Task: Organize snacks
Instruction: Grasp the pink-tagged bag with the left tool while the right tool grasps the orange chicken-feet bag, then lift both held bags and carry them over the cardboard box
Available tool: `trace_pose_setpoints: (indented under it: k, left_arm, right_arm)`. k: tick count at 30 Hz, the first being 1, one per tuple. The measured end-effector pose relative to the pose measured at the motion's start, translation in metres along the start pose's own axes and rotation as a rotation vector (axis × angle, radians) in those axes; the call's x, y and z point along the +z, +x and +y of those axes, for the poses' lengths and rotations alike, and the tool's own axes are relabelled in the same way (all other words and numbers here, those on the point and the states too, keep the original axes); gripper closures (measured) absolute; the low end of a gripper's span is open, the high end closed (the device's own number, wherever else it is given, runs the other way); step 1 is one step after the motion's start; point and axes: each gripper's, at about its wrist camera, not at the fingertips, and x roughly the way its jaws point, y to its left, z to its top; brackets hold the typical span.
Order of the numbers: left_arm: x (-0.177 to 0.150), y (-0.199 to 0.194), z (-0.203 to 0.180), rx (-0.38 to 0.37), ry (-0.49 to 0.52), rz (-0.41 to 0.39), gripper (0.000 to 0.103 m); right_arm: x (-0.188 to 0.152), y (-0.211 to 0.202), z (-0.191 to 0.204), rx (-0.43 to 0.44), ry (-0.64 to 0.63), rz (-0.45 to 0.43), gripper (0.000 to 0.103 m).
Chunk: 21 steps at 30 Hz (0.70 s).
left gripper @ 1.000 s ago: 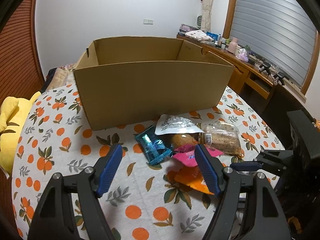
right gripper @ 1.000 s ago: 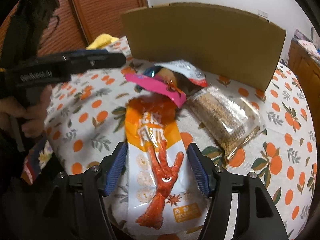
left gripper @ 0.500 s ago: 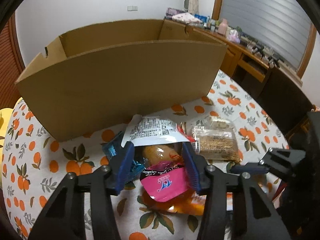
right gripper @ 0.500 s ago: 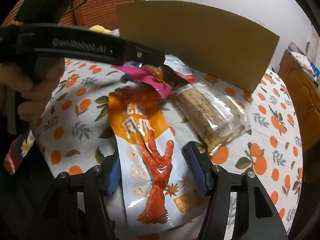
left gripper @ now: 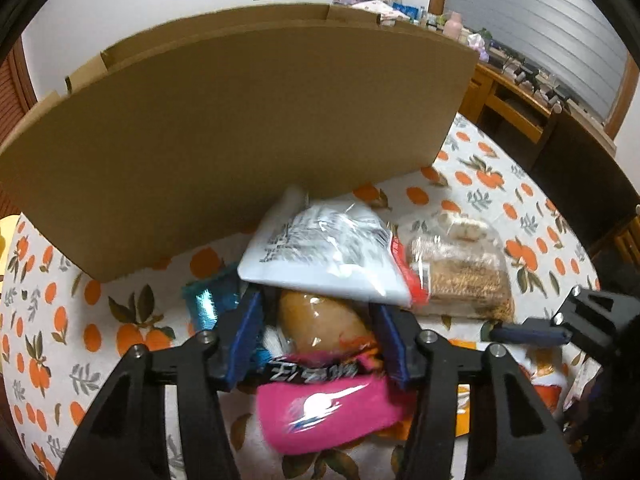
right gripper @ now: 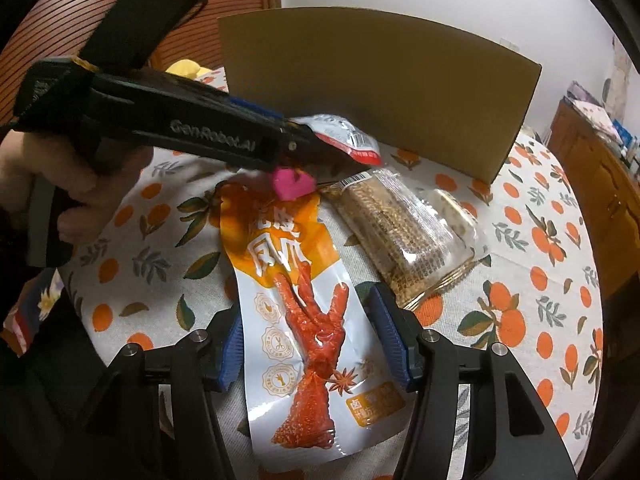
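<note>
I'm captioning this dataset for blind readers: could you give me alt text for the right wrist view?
The right hand-held gripper straddles an orange chicken-foot packet on an orange-print tablecloth. Behind it, the left hand-held gripper, held in a hand, reaches into a snack pile by a clear cracker pack, before a cardboard box.

Cardboard box [left gripper: 240,128] wall (tall, close) blocks the way beyond the snack pile [left gripper: 340,280].

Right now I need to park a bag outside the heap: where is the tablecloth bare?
Bare orange-print tablecloth lies left of the shiny blue packet, below the brown cardboard box. More shows right of the clear sesame-bar wrapper. Crowded: the white pouch, pink packet and orange chicken-feet bag overlap mid-table.
</note>
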Motion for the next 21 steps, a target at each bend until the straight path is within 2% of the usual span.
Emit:
trace_pose_setpoints:
  k: [6, 12, 16, 21]
  left_arm:
    - [-0.01, -0.017, 0.011, -0.004, -0.001, -0.032, 0.066]
    - [-0.015, -0.044, 0.022, 0.021, 0.008, -0.078, 0.067]
    - [-0.008, -0.062, 0.028, 0.101, 0.033, -0.121, 0.067]
    - [0.0, -0.083, 0.035, 0.11, 0.027, -0.164, 0.067]
  right_arm:
    - [-0.001, 0.0, -0.002, -0.001, 0.006, -0.006, 0.045]
    - [0.0, 0.002, -0.002, -0.004, 0.006, -0.011, 0.045]
    - [0.0, 0.002, -0.002, -0.004, 0.006, -0.014, 0.045]
    - [0.0, 0.001, -0.001, -0.004, 0.006, -0.014, 0.045]
